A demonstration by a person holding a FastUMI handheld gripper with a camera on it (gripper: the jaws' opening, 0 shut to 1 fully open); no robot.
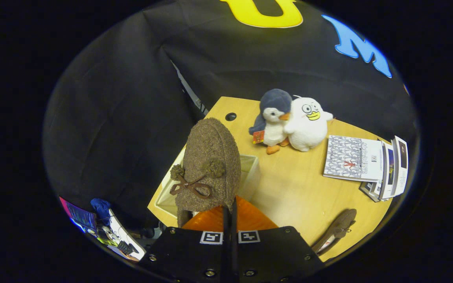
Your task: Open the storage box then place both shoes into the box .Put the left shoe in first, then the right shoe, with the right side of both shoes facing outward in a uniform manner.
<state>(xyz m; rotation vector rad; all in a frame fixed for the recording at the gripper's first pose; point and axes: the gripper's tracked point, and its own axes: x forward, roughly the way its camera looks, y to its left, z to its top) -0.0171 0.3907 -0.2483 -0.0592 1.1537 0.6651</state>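
Note:
A brown fuzzy shoe point(210, 165) with two pompoms and a leather bow hangs toe-up from my gripper point(229, 214), whose fingers are shut on its back edge. The shoe is held above the open white storage box point(250, 173), which stands at the near left part of the wooden table point(289, 188); the shoe hides most of the box. The second brown shoe point(338, 228) lies on its side on the table, to the right of my fingers.
Two plush toys, a grey penguin point(272, 120) and a white duck point(308, 124), stand at the table's far side. A fan of booklets point(368, 163) lies at the far right. A cable hole point(230, 116) is near the far left edge. Clutter point(104, 228) sits below left of the table.

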